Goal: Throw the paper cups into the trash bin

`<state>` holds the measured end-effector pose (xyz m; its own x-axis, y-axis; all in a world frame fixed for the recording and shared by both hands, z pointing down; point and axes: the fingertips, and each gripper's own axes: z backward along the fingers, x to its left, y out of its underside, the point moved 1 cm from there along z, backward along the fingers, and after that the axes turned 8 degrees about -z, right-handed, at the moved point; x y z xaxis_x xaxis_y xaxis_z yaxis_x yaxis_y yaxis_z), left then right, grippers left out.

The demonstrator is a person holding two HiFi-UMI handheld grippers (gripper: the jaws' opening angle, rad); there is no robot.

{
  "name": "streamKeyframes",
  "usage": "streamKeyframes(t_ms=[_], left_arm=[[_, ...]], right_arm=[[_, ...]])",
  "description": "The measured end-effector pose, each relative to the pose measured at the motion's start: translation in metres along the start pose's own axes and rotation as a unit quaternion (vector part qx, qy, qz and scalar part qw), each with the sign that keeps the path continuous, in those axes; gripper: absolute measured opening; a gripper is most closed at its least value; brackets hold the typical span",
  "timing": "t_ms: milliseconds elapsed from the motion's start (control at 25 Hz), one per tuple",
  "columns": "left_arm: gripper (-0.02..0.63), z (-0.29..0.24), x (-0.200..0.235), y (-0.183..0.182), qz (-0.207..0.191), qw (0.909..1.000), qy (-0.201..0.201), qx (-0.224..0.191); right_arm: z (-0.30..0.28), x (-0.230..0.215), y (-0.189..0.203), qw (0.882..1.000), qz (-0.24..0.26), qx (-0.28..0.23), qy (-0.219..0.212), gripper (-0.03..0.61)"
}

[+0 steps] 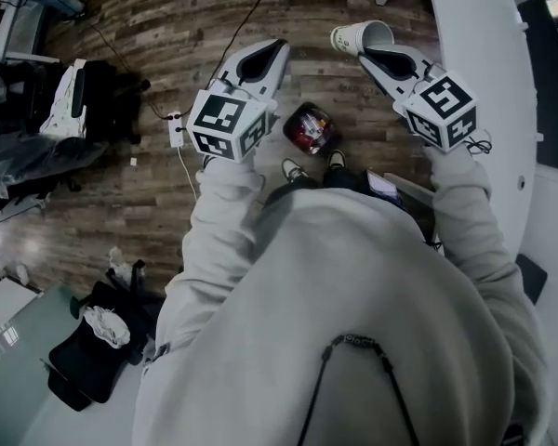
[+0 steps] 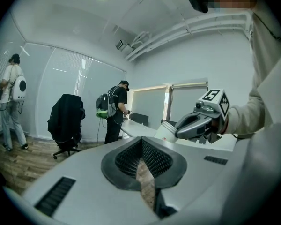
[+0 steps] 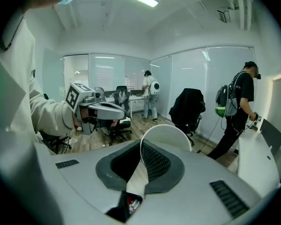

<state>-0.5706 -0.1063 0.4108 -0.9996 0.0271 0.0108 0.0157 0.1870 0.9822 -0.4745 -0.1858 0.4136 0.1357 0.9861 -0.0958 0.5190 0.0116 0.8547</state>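
Note:
A white paper cup (image 1: 361, 37) lies on its side in the air, its wall pinched by my right gripper (image 1: 366, 55), which is shut on it. In the right gripper view the cup's rim (image 3: 166, 136) curves up just past the jaws of that gripper (image 3: 141, 145). A small trash bin (image 1: 307, 128) with red things inside stands on the wood floor by the person's shoes, below and between both grippers. My left gripper (image 1: 276, 47) hovers to the left of the cup, shut and empty, as its own view shows (image 2: 141, 143). There the cup (image 2: 166, 132) sits beyond it.
A white curved table (image 1: 474, 54) runs along the right. On the floor lie a power strip (image 1: 176, 130) with its cable, a dark chair (image 1: 102, 100) at the left and a black bag (image 1: 88, 347) at the lower left. Other people stand farther off in the room.

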Motion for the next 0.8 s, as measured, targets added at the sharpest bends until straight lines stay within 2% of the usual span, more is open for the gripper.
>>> streamKeyframes(t_ms=[120,320,520,800], left_arm=[[0.000,0.010,-0.004,0.012,-0.006,0.9997,0.002,0.022],[0.000,0.022,0.000,0.031,-0.005,0.9985,-0.017,0.051],[0.000,0.012,0.016,0.032,-0.043,0.9963,-0.030,0.068],[0.000,0.009,0.021,0.053,-0.013,0.9962,-0.047,0.072]], right_arm=[[-0.015,0.011,-0.002,1.000,0.004,-0.009,-0.024,0.037],[-0.035,0.015,0.005,0.998,0.003,-0.006,-0.059,0.037],[-0.056,0.019,0.019,0.996,-0.005,0.004,-0.084,0.037],[-0.069,0.021,0.029,0.995,-0.014,0.010,-0.098,0.037]])
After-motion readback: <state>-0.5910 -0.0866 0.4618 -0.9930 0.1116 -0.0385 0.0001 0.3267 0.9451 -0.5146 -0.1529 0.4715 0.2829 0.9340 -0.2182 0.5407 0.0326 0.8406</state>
